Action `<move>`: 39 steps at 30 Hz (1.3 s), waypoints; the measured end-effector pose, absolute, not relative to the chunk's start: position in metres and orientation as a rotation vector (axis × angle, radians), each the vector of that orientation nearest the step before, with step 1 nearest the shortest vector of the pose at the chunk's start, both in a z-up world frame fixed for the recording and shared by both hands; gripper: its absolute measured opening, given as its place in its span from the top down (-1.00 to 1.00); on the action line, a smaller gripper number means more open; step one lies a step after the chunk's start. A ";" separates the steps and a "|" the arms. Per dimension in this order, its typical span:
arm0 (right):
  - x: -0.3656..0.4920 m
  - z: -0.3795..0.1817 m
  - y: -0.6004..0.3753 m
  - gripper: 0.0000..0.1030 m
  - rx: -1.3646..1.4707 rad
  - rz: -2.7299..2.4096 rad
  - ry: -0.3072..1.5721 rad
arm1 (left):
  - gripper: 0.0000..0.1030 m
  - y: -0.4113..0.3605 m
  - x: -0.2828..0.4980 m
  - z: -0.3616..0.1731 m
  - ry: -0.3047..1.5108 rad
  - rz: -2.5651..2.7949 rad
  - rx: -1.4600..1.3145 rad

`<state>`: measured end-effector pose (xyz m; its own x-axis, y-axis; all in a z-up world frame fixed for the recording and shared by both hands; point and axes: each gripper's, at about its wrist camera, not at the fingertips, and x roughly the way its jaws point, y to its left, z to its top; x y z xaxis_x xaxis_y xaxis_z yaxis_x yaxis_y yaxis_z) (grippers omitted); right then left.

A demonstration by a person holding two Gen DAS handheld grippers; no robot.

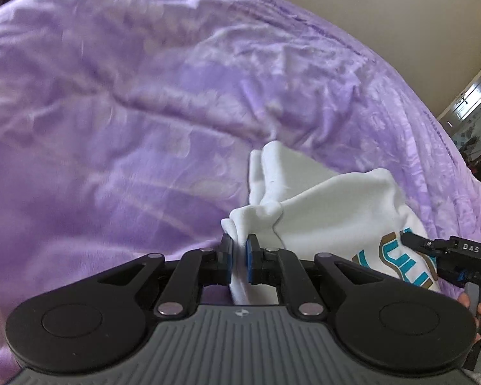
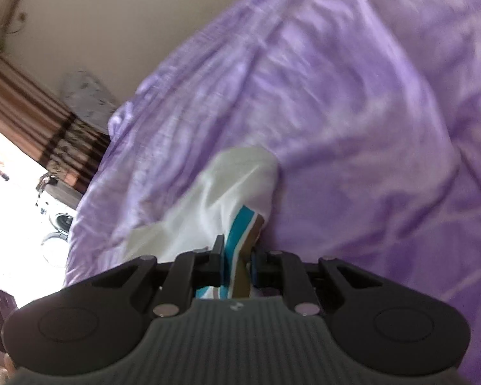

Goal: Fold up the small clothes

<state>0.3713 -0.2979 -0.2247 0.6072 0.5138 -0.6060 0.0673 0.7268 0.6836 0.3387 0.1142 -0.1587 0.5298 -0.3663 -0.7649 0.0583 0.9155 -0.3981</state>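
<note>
A small white garment (image 1: 330,205) with a teal and brown print lies bunched on a purple blanket (image 1: 128,112). My left gripper (image 1: 239,250) is shut on a gathered white edge of it. In the left wrist view my right gripper (image 1: 413,240) grips the printed part at the lower right. In the right wrist view the right gripper (image 2: 237,253) is shut on the teal and brown printed cloth, and the white garment (image 2: 215,192) trails away from it over the purple blanket (image 2: 352,112). The cloth hangs slack between the two grippers.
The purple blanket covers the whole bed. A beige wall (image 1: 417,16) stands behind the bed. A striped brown curtain (image 2: 32,112) and a bright window area (image 2: 9,208) are at the left of the right wrist view.
</note>
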 end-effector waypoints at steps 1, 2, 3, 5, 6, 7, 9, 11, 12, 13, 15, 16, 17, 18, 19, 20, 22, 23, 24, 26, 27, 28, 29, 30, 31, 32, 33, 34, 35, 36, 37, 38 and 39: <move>0.375 -0.231 -0.299 0.80 0.737 0.280 0.915 | 0.81 0.116 0.340 -0.161 0.990 -0.266 -0.351; 0.377 -0.236 -0.299 0.79 0.737 0.276 0.928 | 0.79 0.118 0.341 -0.163 0.998 -0.273 -0.352; 0.378 -0.239 -0.299 0.77 0.732 0.272 0.935 | 0.71 0.119 0.342 -0.164 1.005 -0.276 -0.351; 0.378 -0.237 -0.299 0.68 0.714 0.260 0.944 | 0.58 0.121 0.344 -0.160 1.021 -0.267 -0.340; 0.377 -0.233 -0.299 0.61 0.695 0.246 0.947 | 0.52 0.122 0.343 -0.156 1.029 -0.257 -0.333; 0.375 -0.226 -0.298 0.53 0.661 0.225 0.947 | 0.50 0.122 0.342 -0.150 1.034 -0.245 -0.324; 0.369 -0.212 -0.297 0.39 0.584 0.178 0.948 | 0.50 0.122 0.334 -0.136 1.029 -0.218 -0.283; 0.358 -0.194 -0.297 0.38 0.515 0.143 0.948 | 0.52 0.117 0.322 -0.122 1.016 -0.198 -0.233; 0.352 -0.186 -0.297 0.35 0.487 0.131 0.946 | 0.52 0.114 0.313 -0.113 1.004 -0.198 -0.210; 0.343 -0.175 -0.297 0.35 0.452 0.123 0.941 | 0.52 0.111 0.305 -0.105 0.992 -0.205 -0.195; 0.324 -0.155 -0.293 0.34 0.384 0.124 0.931 | 0.52 0.100 0.283 -0.084 0.964 -0.234 -0.154; 0.313 -0.145 -0.291 0.34 0.360 0.141 0.926 | 0.52 0.093 0.273 -0.075 0.954 -0.243 -0.127; 0.302 -0.136 -0.287 0.34 0.336 0.164 0.922 | 0.52 0.085 0.263 -0.066 0.941 -0.248 -0.091; 0.292 -0.130 -0.283 0.35 0.310 0.184 0.919 | 0.52 0.077 0.253 -0.058 0.934 -0.252 -0.051; 0.279 -0.123 -0.276 0.35 0.277 0.201 0.921 | 0.52 0.069 0.244 -0.054 0.933 -0.257 -0.022; 0.268 -0.121 -0.270 0.35 0.249 0.215 0.926 | 0.52 0.060 0.235 -0.051 0.935 -0.268 0.007; 0.244 -0.121 -0.256 0.35 0.200 0.232 0.944 | 0.52 0.045 0.217 -0.051 0.938 -0.284 0.057; 0.233 -0.122 -0.250 0.37 0.177 0.237 0.952 | 0.52 0.040 0.209 -0.054 0.941 -0.293 0.081; 0.221 -0.126 -0.244 0.41 0.154 0.245 0.964 | 0.52 0.034 0.201 -0.058 0.945 -0.308 0.109; 0.204 -0.135 -0.236 0.42 0.129 0.250 0.986 | 0.54 0.028 0.187 -0.071 0.961 -0.342 0.124; 0.196 -0.141 -0.233 0.42 0.117 0.252 0.997 | 0.60 0.028 0.184 -0.078 0.983 -0.354 0.120; 0.190 -0.148 -0.231 0.43 0.097 0.242 1.002 | 0.63 0.026 0.181 -0.087 1.007 -0.352 0.123; 0.186 -0.155 -0.229 0.43 0.082 0.234 1.003 | 0.64 0.025 0.180 -0.097 1.023 -0.334 0.139; 0.184 -0.160 -0.228 0.43 0.074 0.236 1.001 | 0.67 0.024 0.179 -0.107 1.041 -0.318 0.157; 0.182 -0.165 -0.226 0.43 0.071 0.237 1.005 | 0.68 0.023 0.180 -0.117 1.063 -0.306 0.168; 0.182 -0.170 -0.226 0.43 0.077 0.237 1.015 | 0.69 0.021 0.180 -0.126 1.078 -0.298 0.184; 0.182 -0.176 -0.226 0.43 0.085 0.239 1.026 | 0.69 0.020 0.178 -0.133 1.078 -0.296 0.211; 0.183 -0.181 -0.227 0.43 0.089 0.241 1.031 | 0.69 0.016 0.176 -0.138 1.074 -0.295 0.245; 0.182 -0.186 -0.228 0.43 0.095 0.242 1.034 | 0.69 0.012 0.174 -0.140 1.071 -0.293 0.275; 0.181 -0.190 -0.229 0.43 0.100 0.243 1.037 | 0.69 0.010 0.172 -0.141 1.065 -0.290 0.297; 0.182 -0.193 -0.228 0.43 0.100 0.243 1.037 | 0.69 0.008 0.170 -0.141 1.061 -0.288 0.310; 0.181 -0.193 -0.228 0.43 0.096 0.244 1.036 | 0.69 0.009 0.170 -0.141 1.060 -0.287 0.308; 0.181 -0.193 -0.227 0.43 0.092 0.245 1.036 | 0.69 0.011 0.171 -0.141 1.062 -0.286 0.296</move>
<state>0.1811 -0.2275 -0.1927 0.4854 0.2445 -0.8394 -0.1579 0.9688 0.1909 0.1711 0.0113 -0.1409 0.4579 -0.0875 -0.8847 0.3694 0.9239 0.0999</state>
